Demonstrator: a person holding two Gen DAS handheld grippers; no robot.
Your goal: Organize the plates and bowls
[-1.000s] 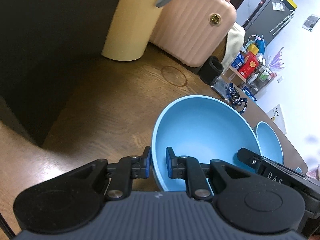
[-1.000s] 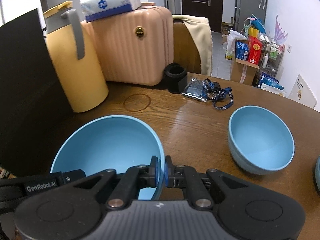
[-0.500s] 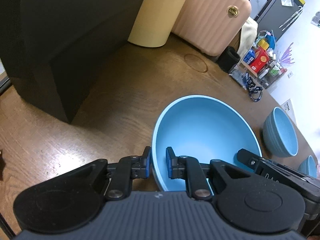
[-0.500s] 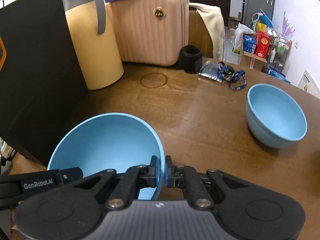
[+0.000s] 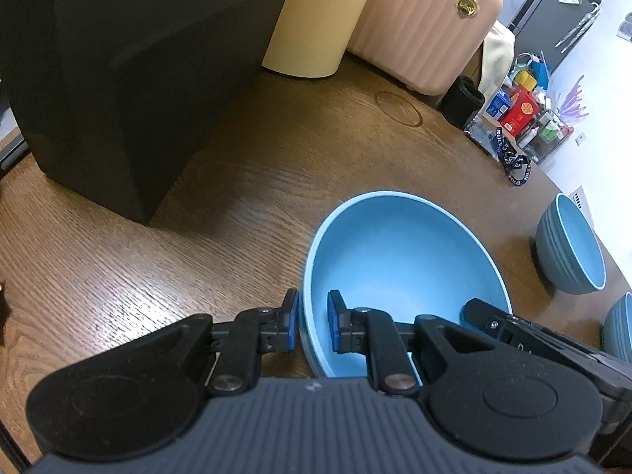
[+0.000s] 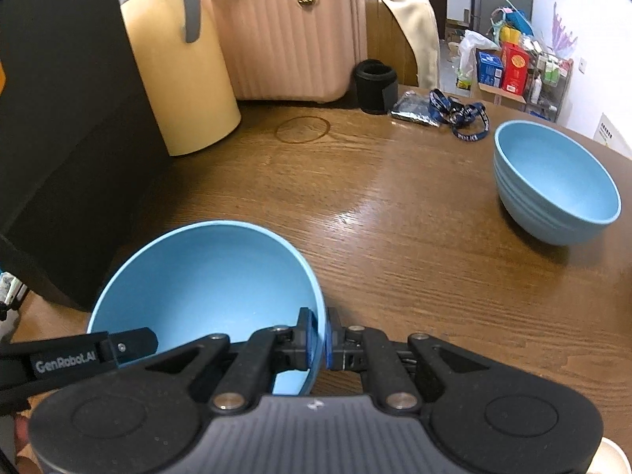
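A large light-blue bowl [image 5: 399,260] [image 6: 205,276] is low over the wooden table [image 6: 395,217]; whether its base touches the wood I cannot tell. My left gripper [image 5: 312,324] is shut on the bowl's left rim, one pad outside and one inside. On the opposite rim my right gripper [image 6: 320,335] is shut too, the thin wall pinched between its blue pads. Each gripper shows in the other's view: the right one [image 5: 480,310], the left one [image 6: 130,345]. A smaller ribbed blue bowl [image 6: 553,181] [image 5: 572,252] stands apart to the right.
A black box [image 5: 118,79] [image 6: 67,138] stands close on the left. Behind it are a yellow jug [image 6: 185,79], a pink suitcase [image 6: 288,35], a black cup [image 6: 375,87] and a blue lanyard [image 6: 462,114]. Another blue bowl's edge [image 5: 620,328] shows at far right.
Both grippers have sunk toward the table with the large bowl held between them and drawn back from the jug and suitcase. Both grips are unchanged.
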